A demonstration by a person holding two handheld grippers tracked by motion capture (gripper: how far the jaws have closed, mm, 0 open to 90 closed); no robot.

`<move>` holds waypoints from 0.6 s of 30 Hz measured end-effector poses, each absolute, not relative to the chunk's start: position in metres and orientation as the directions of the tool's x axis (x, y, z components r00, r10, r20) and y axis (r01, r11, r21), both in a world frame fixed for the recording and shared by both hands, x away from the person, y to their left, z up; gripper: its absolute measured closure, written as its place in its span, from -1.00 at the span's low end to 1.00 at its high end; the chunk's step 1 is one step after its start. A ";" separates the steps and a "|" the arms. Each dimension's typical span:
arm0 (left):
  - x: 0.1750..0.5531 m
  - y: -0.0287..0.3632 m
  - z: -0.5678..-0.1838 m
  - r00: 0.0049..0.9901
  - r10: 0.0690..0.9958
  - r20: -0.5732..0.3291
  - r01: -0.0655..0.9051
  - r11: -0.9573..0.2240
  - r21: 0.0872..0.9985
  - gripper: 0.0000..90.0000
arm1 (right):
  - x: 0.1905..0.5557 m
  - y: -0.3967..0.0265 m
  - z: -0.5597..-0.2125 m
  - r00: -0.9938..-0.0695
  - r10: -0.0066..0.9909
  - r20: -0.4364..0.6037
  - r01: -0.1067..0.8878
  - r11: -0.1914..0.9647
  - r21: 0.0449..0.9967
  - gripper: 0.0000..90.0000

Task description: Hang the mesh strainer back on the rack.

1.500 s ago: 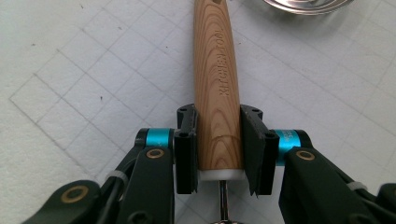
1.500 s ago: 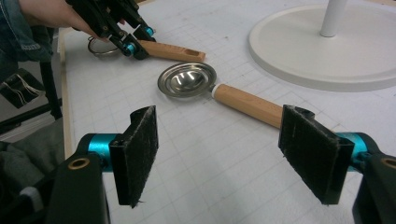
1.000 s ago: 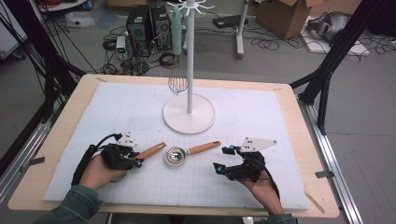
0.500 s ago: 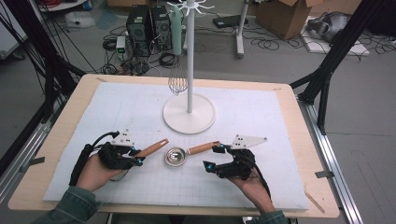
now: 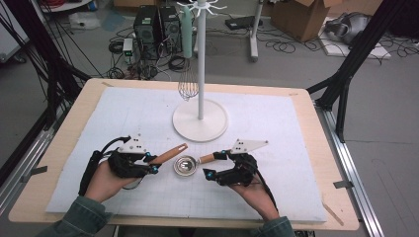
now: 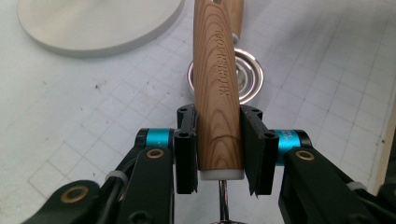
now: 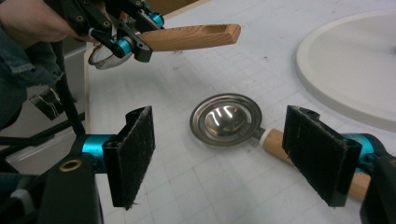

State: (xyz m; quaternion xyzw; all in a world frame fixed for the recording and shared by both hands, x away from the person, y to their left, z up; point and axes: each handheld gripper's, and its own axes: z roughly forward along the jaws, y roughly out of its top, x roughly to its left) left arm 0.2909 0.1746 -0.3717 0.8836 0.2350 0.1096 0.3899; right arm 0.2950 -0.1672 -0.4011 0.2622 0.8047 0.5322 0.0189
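Observation:
My left gripper (image 5: 150, 162) is shut on the wooden handle (image 5: 169, 153) of a kitchen utensil and holds it a little above the white mat, free end towards the stand. In the left gripper view the pads (image 6: 187, 149) clamp that handle (image 6: 218, 93) near its white collar. A small metal scoop (image 5: 184, 165) with a short wooden handle (image 5: 207, 158) lies on the mat between the hands. My right gripper (image 5: 216, 164) sits open just right of it. Its jaws have just been opening; in the right gripper view the pads (image 7: 133, 154) stand apart, the bowl (image 7: 226, 119) ahead of them and the handle (image 7: 278, 142) by the right pad, untouched.
A white stand with a round base (image 5: 200, 121) and a tall pole rises behind the scoop; a wire whisk (image 5: 188, 86) hangs from it. The white mat (image 5: 276, 123) covers most of the wooden table (image 5: 316, 143). Cables and boxes lie on the floor beyond.
My right gripper has slid left up to the scoop's handle. My left gripper has lifted its wooden-handled utensil slightly and carried it right.

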 end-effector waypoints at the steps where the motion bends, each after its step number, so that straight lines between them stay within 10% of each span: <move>1: 0.292 0.173 -0.371 0.866 0.500 0.011 0.326 -0.580 0.747 0.53 | 0.296 -0.166 -0.400 -0.859 0.442 0.257 0.408 0.291 0.865 -0.46; 18: 0.304 0.149 -0.359 0.893 0.449 0.015 0.270 -0.564 0.780 0.52 | 0.325 -0.133 -0.395 -0.852 0.417 0.317 0.451 0.277 0.849 -0.46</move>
